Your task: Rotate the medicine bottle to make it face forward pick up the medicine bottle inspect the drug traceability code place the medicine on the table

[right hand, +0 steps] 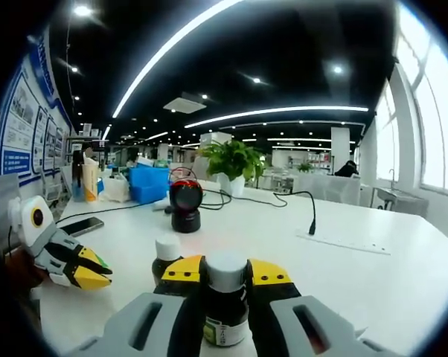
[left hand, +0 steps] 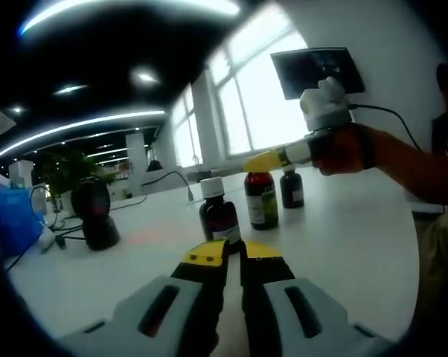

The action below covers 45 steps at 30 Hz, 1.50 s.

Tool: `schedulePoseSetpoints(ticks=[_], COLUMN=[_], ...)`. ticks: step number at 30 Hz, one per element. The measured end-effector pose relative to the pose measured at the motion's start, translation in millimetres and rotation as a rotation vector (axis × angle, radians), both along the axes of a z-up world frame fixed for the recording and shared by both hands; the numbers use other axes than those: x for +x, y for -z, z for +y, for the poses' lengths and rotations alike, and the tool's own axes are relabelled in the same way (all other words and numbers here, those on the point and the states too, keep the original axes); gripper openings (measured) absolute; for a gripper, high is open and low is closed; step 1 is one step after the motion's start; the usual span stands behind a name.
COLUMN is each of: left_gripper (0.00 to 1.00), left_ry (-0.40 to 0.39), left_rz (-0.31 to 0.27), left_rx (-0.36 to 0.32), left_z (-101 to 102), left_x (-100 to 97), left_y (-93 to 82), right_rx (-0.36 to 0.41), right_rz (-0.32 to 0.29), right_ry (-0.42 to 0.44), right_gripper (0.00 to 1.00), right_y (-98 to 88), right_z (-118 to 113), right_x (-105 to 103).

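In the right gripper view, the right gripper (right hand: 225, 286) is clamped on a dark medicine bottle (right hand: 225, 301) with a white cap, its yellow-tipped jaws pressed against the bottle's shoulders on either side. Whether the bottle's base rests on the white surface (right hand: 373, 275) or hangs just above it is hard to tell, since the jaws hide its lower part. Just behind and to the left of it a second white-capped bottle (right hand: 167, 256) stands upright on the surface. Farther back sits a round black barcode scanner (right hand: 184, 204) with a red glow, near a blue bin (right hand: 149, 184) and a potted plant (right hand: 233, 165).

In the left gripper view, the left gripper (left hand: 231, 256) has its jaws drawn nearly together with nothing between them, held low over the surface just short of the nearest brown bottle (left hand: 218, 212). Two more bottles stand beyond it: one with a green label (left hand: 261, 199), and a smaller dark one (left hand: 292, 187). The right gripper comes in from the right, held by a person's hand (left hand: 343, 149), with its yellow tip at the cap of the green-labelled bottle.
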State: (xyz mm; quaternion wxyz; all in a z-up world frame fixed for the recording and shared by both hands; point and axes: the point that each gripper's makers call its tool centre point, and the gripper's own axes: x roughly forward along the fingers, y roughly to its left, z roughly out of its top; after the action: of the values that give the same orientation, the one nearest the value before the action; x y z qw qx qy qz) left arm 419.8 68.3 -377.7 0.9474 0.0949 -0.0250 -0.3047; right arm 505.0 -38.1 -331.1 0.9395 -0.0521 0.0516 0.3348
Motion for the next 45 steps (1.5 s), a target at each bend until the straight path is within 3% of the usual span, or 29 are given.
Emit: schedulePoseSetpoints(ticks=[14, 45], left_gripper=[0.0, 0.0], left_ry=[0.001, -0.015], left_rz=[0.011, 0.028], left_rx=[-0.011, -0.035], left_z=[-1.0, 4.2], left_x=[-0.2, 6.6], left_y=[-0.1, 0.7], right_rx=[0.032, 0.002], right_rz=[0.02, 0.023], right_ry=[0.004, 0.028], right_gripper=[0.17, 0.17], right_y=[0.9, 2.9], right_z=[-1.6, -3.8], right_x=[4.4, 8.7])
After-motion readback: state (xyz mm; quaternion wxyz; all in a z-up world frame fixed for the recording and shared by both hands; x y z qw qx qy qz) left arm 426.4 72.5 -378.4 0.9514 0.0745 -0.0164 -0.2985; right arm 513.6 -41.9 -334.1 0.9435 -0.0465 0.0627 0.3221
